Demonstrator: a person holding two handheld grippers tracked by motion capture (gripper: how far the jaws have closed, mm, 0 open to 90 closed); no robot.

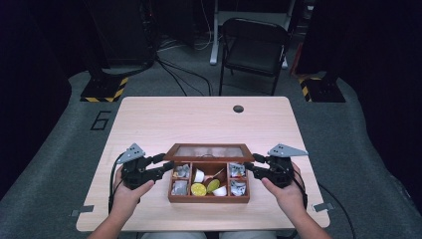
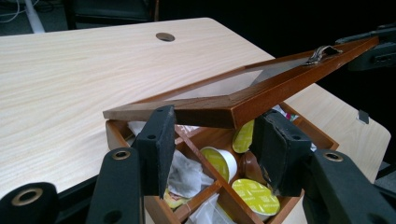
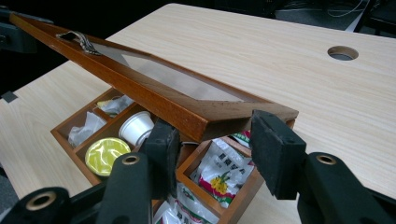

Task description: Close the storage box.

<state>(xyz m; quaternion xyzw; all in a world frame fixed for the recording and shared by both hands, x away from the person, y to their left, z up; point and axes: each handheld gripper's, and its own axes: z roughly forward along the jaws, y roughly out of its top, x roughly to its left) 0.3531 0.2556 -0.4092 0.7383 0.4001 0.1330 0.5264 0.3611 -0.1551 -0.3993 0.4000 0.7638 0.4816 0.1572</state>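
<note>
High view first: a wooden compartment box point(image 1: 209, 197) is seen on the near half of the pale table point(image 1: 199, 119), between the two hands, and its glass-paned lid point(image 1: 209, 152) is raised on the far side. The left gripper point(image 1: 168, 167) is placed at the lid's left end, the right gripper point(image 1: 250, 162) at its right end, each just beside the box.

In the left gripper view, the lid's corner point(image 2: 219, 114) is caught between the two black pads point(image 2: 159, 144), and the frame is seen slanting up and away toward the metal handle point(image 2: 320, 53). The jaws are drawn in on the wooden edge, so the lid is pinched there. Below it, yellow-topped capsules point(image 2: 254, 193) and paper sachets point(image 2: 184, 172) are seen in the open compartments.

In the right gripper view, the opposite corner of the lid point(image 3: 224, 119) is gripped likewise, with the pads point(image 3: 275, 149) set on either side of the frame. A white cup point(image 3: 136, 127), a yellow-lidded capsule point(image 3: 105, 153) and printed packets point(image 3: 219, 175) are uncovered beneath. The lid is held tilted, clear of the box along its front edge.
</note>
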